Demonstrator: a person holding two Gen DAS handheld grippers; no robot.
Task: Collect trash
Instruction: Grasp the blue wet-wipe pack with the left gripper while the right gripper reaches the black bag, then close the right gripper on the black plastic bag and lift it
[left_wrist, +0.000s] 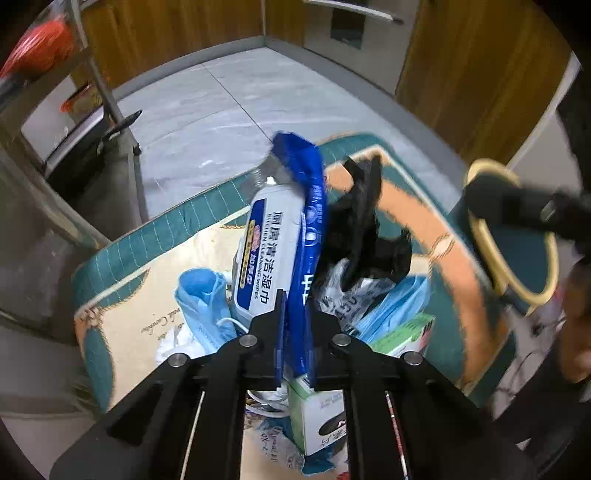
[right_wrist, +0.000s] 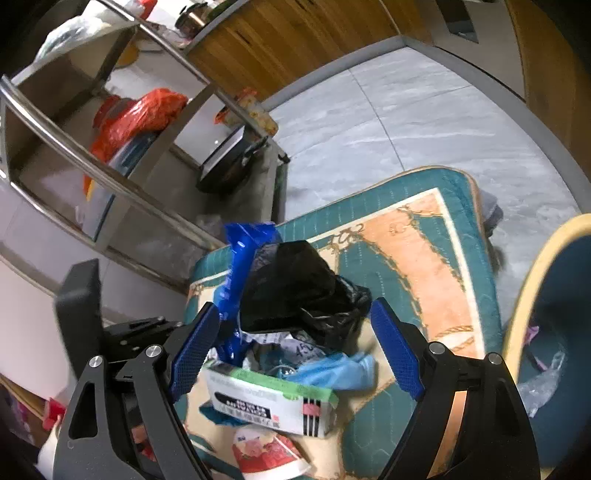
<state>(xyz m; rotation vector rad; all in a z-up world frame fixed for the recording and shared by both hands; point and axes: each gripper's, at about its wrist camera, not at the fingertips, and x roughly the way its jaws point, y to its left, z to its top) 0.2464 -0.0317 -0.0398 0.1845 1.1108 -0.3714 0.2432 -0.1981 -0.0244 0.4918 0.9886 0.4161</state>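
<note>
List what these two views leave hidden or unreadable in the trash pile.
- Wipes pack, left wrist view: its lower end is hidden behind the shut left gripper.
- Black bag, right wrist view: it covers the trash beneath; contents unseen.
- Carton, both views: print too blurred to read.
- Bin, right wrist view: cut off by the frame edge; contents unclear.

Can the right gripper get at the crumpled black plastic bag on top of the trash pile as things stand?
Probably yes. The right gripper is open, its blue fingers flank the crumpled black plastic bag, and nothing lies over it; only the blue wipes packet crowds its left side.
</note>
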